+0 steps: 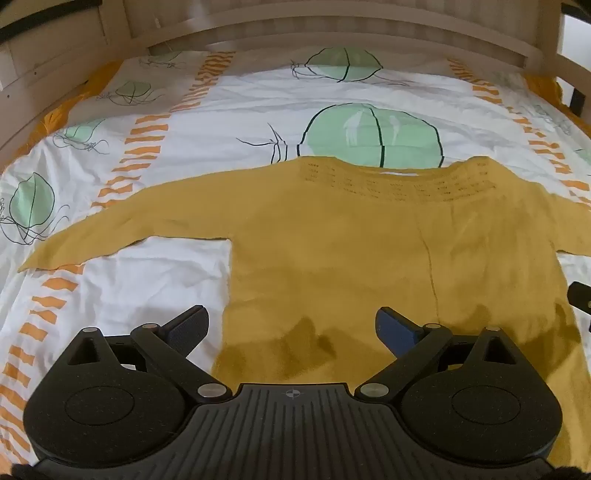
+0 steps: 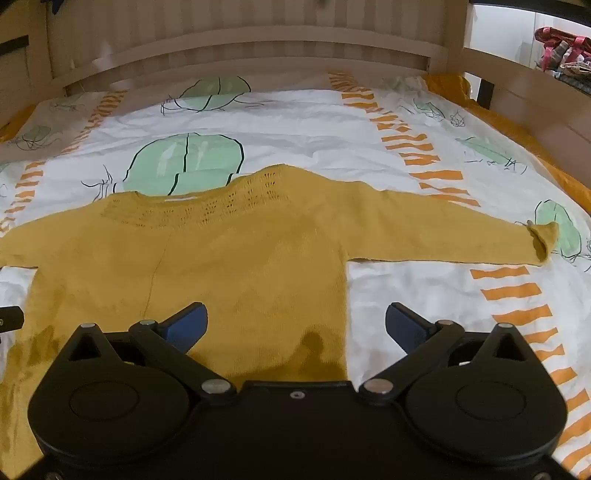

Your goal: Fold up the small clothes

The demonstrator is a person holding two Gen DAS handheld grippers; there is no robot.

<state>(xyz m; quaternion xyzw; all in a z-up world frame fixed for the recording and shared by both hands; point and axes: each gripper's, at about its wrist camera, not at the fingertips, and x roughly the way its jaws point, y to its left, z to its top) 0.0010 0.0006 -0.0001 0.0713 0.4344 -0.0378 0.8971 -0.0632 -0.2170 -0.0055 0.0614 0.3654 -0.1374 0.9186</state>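
A: Sweater (image 1: 332,236), yellow, flat on bed cover (image 1: 229,107). Spread out wide, not folded at all yet.

B: So, very start of folding?

A: Looks that way. Both sleeves out to the sides, body smooth, no fold made so far.

B: Left gripper (image 1: 291,326)?

A: Wide apart, nothing pinched. Hangs over bottom left part of sweater, one blue pad over white cover, other pad over yellow knit. Side edge of sweater right between.

B: Right gripper (image 2: 295,325)?

A: Same story. Spread wide, nothing caught. One pad over yellow knit, other over white cover, right side edge of sweater in between.

B: Which way does sweater point?

A: Neck (image 1: 388,177) far away, toward wooden headboard (image 1: 332,33). Bottom hem close by, hidden under grippers. Body runs from near to far. Sleeves make longest line, straight across bed, left sleeve (image 1: 110,225) to one side and right sleeve (image 2: 443,236) to other. Cuff of right sleeve a bit curled at tip.

B: Next move?

A: Probably dip down and pinch bottom corners or side edges, one for each gripper. Needs pads low enough to catch knit only, not cover under it. Then maybe lift and bring toward neck, or tuck sleeves in first. Hard to say which.

B: Anything tricky?

A: Soft knit may bunch up. Slow, even pull with both sides together would help keep things neat.
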